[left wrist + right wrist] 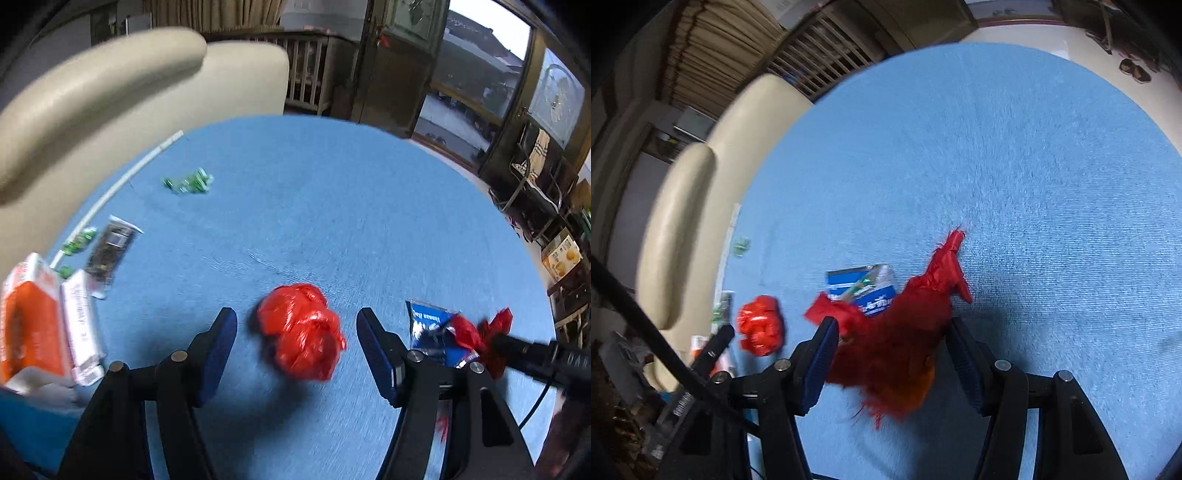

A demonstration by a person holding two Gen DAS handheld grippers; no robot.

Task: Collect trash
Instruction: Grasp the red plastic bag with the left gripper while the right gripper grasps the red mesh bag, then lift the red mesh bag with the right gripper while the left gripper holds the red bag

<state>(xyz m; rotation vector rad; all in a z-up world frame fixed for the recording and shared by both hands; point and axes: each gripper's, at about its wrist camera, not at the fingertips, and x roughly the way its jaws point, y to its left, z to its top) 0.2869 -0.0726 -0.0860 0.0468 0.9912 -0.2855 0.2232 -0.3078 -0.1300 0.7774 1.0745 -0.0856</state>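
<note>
Beside blue packet (866, 291), right gripper (890, 350) pinching red bag (905, 350); left gripper (295, 354) spread around red wad (301, 330). Risk: loose plastic slipping out.

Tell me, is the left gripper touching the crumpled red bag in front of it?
Apart: left wrist view shows blue cloth between both fingers and the red bag.

Soft daylight enters through the window (476, 74) far beyond the left tongs (297, 350). Both views show motion blur, fisheye bending and dark corners; shadows are faint.
</note>
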